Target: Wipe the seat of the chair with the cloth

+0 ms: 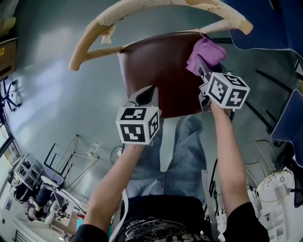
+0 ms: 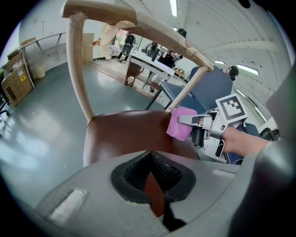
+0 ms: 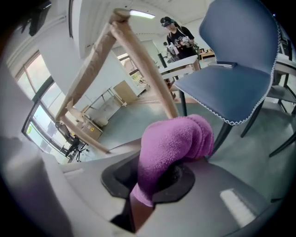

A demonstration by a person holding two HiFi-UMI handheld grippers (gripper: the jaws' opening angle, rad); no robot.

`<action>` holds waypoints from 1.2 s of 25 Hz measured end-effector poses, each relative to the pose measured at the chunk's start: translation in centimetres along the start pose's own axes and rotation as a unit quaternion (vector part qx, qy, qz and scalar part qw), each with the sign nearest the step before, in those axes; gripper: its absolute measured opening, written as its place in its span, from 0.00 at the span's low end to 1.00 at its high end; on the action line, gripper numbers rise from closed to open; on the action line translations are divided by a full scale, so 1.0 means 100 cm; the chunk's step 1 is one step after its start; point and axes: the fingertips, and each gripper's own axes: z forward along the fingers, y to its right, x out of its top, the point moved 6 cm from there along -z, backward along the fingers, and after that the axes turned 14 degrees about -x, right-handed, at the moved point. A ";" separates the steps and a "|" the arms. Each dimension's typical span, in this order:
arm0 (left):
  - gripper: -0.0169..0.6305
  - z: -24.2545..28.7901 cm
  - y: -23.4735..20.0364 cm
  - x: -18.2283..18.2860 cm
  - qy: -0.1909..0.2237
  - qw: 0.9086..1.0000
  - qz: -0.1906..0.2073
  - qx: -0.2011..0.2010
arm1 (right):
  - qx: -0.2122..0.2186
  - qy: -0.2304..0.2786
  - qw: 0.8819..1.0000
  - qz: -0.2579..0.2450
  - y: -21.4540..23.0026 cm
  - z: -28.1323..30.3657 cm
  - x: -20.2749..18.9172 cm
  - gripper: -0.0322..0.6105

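Observation:
The chair has a dark brown seat (image 1: 161, 71) and a pale wooden back rail (image 1: 142, 12). My right gripper (image 1: 204, 71) is shut on a bunched purple cloth (image 1: 206, 53) at the seat's far right corner. In the right gripper view the cloth (image 3: 173, 143) bulges out of the right gripper (image 3: 157, 180) and hides its fingertips. The left gripper (image 1: 144, 97) hovers over the seat's near left edge, shut, holding nothing. From the left gripper view, the left gripper (image 2: 150, 178) points across the seat (image 2: 125, 134) toward the cloth (image 2: 180, 122) and the right gripper (image 2: 196, 121).
A blue upholstered chair (image 3: 236, 78) stands just right of the wooden one and shows at the head view's top right (image 1: 265, 23). The person's jeans-clad legs (image 1: 182, 151) are close against the seat's front. Desks and seated people fill the background; a cardboard box (image 2: 18, 83) stands far left.

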 end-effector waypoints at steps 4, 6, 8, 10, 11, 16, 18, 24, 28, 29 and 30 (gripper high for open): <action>0.02 -0.017 -0.020 -0.008 0.006 1.000 -0.008 0.010 | 0.039 0.004 0.999 -0.028 -0.051 -0.013 -0.012 0.15; 0.02 -0.026 -0.031 -0.012 0.010 1.000 -0.012 0.015 | 0.059 -0.002 0.998 -0.036 -0.079 -0.015 -0.023 0.15; 0.02 -0.036 -0.043 -0.017 0.014 1.000 -0.018 0.020 | 0.078 -0.013 0.996 -0.039 -0.107 -0.015 -0.037 0.15; 0.02 -0.048 -0.055 -0.024 0.015 0.999 -0.025 0.026 | 0.098 -0.029 0.994 -0.044 -0.135 -0.014 -0.055 0.15; 0.02 -0.053 -0.061 -0.028 0.016 0.999 -0.028 0.030 | 0.107 -0.039 0.992 -0.048 -0.148 -0.013 -0.065 0.15; 0.02 -0.083 -0.093 -0.046 0.021 0.997 -0.046 0.055 | 0.148 -0.083 0.983 -0.074 -0.202 -0.005 -0.106 0.15; 0.02 -0.093 -0.107 -0.052 0.026 0.996 -0.058 0.066 | 0.164 -0.098 0.978 -0.088 -0.221 -0.003 -0.118 0.15; 0.02 -0.101 -0.121 -0.061 0.042 0.994 -0.076 0.072 | 0.175 -0.135 0.968 -0.116 -0.246 0.005 -0.151 0.15; 0.02 -0.095 -0.122 -0.061 0.051 0.993 -0.076 0.069 | 0.168 -0.149 0.968 -0.115 -0.247 0.015 -0.165 0.15; 0.02 -0.094 -0.119 -0.062 0.052 0.994 -0.074 0.067 | 0.166 -0.151 0.967 -0.118 -0.244 0.015 -0.167 0.15; 0.02 -0.093 -0.114 -0.063 0.054 0.994 -0.072 0.066 | 0.164 -0.152 0.967 -0.120 -0.240 0.013 -0.169 0.15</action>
